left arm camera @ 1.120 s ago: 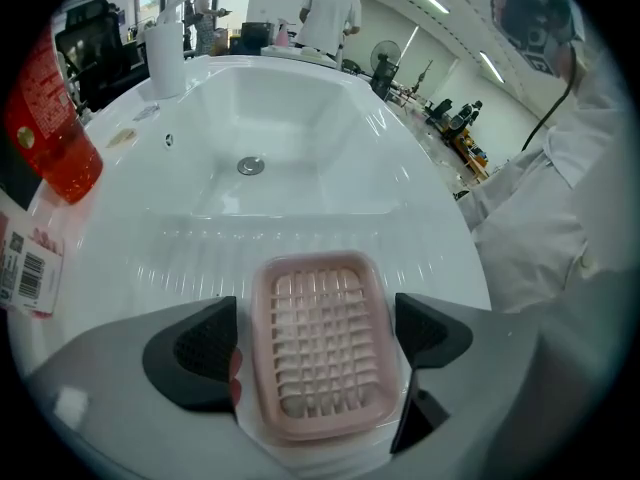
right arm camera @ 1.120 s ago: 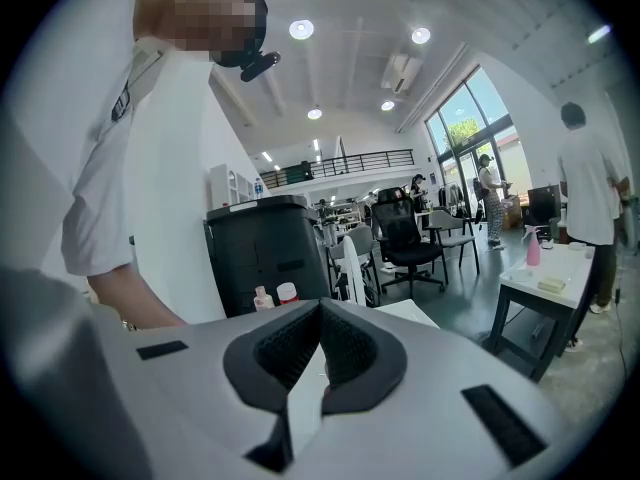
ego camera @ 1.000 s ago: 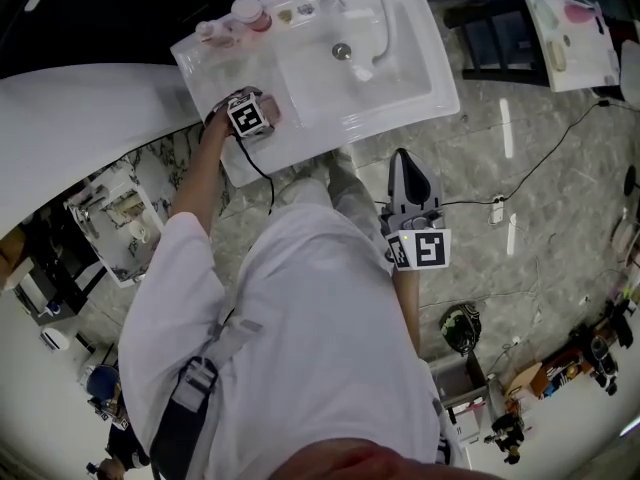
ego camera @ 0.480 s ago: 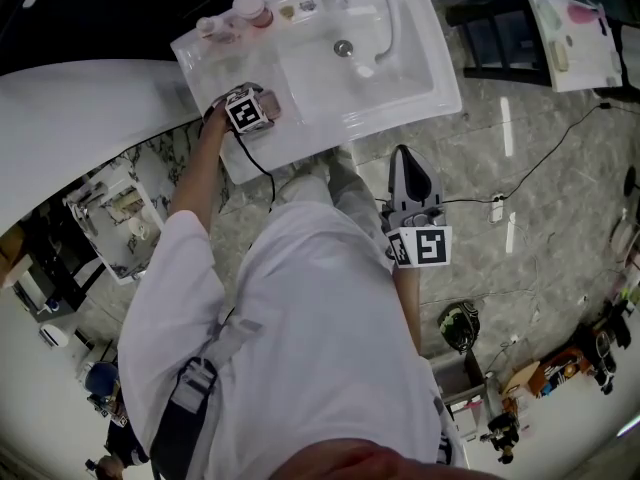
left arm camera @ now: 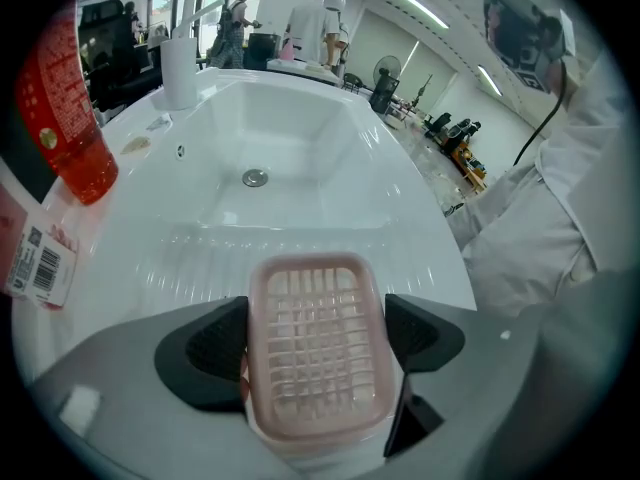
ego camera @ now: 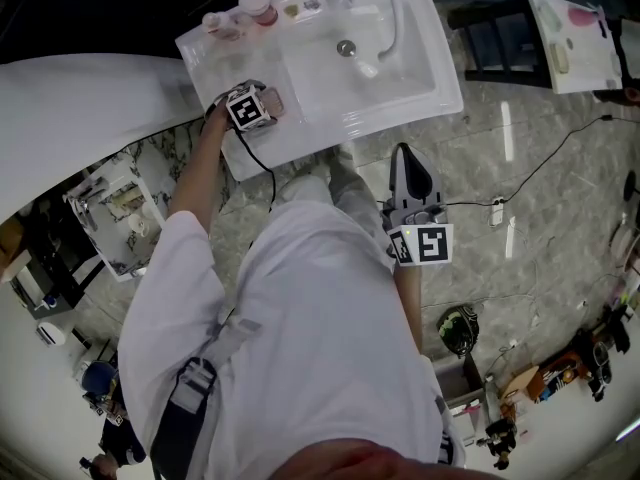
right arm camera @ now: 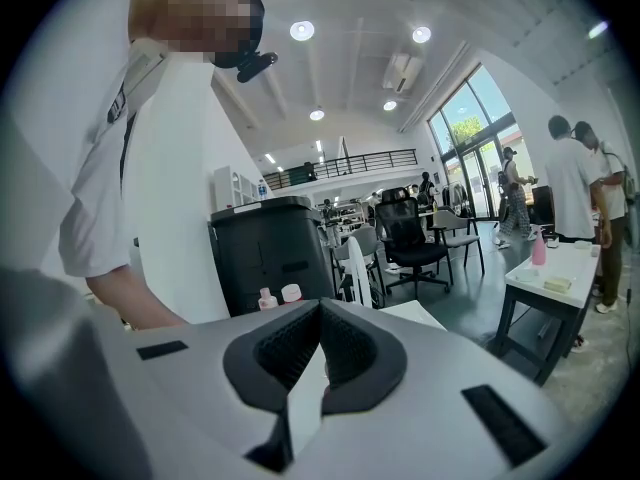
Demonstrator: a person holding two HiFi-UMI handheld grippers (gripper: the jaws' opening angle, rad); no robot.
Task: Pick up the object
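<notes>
**1. Bottle** (left arm camera: 68,118): red with a printed label, upright on the rim of the sink (left arm camera: 300,118), at its far left corner.

**2. Left claw** (left arm camera: 318,340): points steeply down over the sink's near rim. Its jaws have just been closing and now pinch the dish (left arm camera: 315,368), with a black pad (left arm camera: 215,348) against each long side.

**3. Dish**: a pink soap dish with a slatted grid insert. It sits between the left claw's jaws at the sink's near rim, short of the basin. Whether it rests on the rim or hangs clear cannot be told.

**4. Sink**: white, with one basin and a round metal drain (left arm camera: 255,177) in the basin floor. The tap (ego camera: 388,23) arches in from the far side.

**5. Right claw** (right arm camera: 318,318): jaws pressed together, pads meeting at the tips. It is held nearly level, off the sink, to the right of its near edge and above the marbled floor (ego camera: 520,188).
</notes>
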